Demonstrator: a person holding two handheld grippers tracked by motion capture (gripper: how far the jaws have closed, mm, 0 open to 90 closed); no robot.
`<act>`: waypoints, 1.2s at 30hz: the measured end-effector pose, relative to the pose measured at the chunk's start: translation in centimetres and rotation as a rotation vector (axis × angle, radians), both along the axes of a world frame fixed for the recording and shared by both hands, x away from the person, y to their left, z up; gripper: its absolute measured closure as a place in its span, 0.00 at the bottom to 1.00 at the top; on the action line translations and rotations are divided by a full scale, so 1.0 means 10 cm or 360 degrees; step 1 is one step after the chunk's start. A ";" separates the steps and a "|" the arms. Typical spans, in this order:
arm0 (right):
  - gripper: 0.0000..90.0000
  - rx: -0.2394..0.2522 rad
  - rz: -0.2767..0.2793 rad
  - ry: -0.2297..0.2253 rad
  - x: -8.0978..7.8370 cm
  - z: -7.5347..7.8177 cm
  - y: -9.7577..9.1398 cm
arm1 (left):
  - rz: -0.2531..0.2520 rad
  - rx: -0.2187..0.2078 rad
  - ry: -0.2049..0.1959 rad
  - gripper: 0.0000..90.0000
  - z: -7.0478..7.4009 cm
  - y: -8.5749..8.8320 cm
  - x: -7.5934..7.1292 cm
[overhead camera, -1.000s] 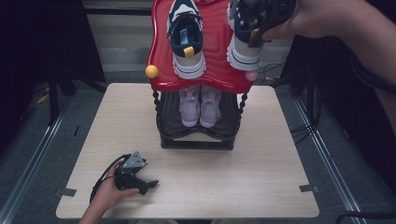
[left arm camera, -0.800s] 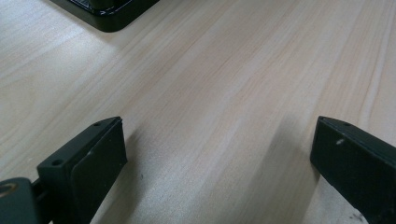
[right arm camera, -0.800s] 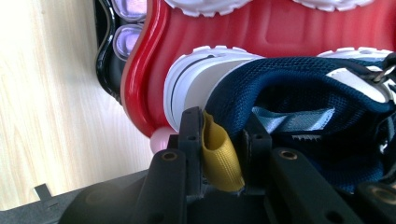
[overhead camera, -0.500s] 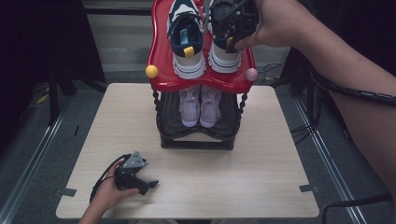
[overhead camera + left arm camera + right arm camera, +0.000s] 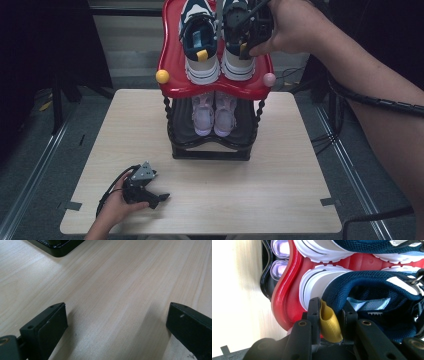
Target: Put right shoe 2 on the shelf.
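Two navy and white sneakers sit side by side on the red top shelf (image 5: pixel 172 70) of a shoe rack. My right gripper (image 5: pixel 245 47) is over the heel of the right sneaker (image 5: pixel 237 65), beside the left sneaker (image 5: pixel 200 50). In the right gripper view my right gripper (image 5: pixel 329 303) is shut on the yellow heel tab (image 5: pixel 328 322) of that sneaker (image 5: pixel 367 287), whose sole looks to rest on the red shelf (image 5: pixel 287 305). My left gripper (image 5: pixel 157 199) lies on the table at the front left, open (image 5: pixel 117 317), with nothing between its fingers.
A pair of lilac shoes (image 5: pixel 214 112) stands on the black lower shelf (image 5: pixel 210 150) of the rack, which sits at the back middle of the wooden table (image 5: pixel 280 190). The rack's black base corner (image 5: pixel 57 246) lies ahead of my left gripper. Yellow and pink knobs cap the rack's posts.
My right gripper has carried the sneaker left and down from the shelf's right edge to sit beside the other sneaker. The left gripper has not moved.
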State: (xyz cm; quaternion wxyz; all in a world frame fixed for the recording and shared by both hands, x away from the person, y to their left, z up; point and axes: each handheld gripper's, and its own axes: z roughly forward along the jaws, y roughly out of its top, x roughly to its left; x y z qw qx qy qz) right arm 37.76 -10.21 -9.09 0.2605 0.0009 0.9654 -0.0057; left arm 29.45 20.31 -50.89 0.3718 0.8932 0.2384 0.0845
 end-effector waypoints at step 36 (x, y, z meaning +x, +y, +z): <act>0.55 0.0125 -0.0146 0.0053 -0.02 -0.05 -0.10 | 0.0001 -0.0003 0.0004 0.03 0.00 0.00 0.00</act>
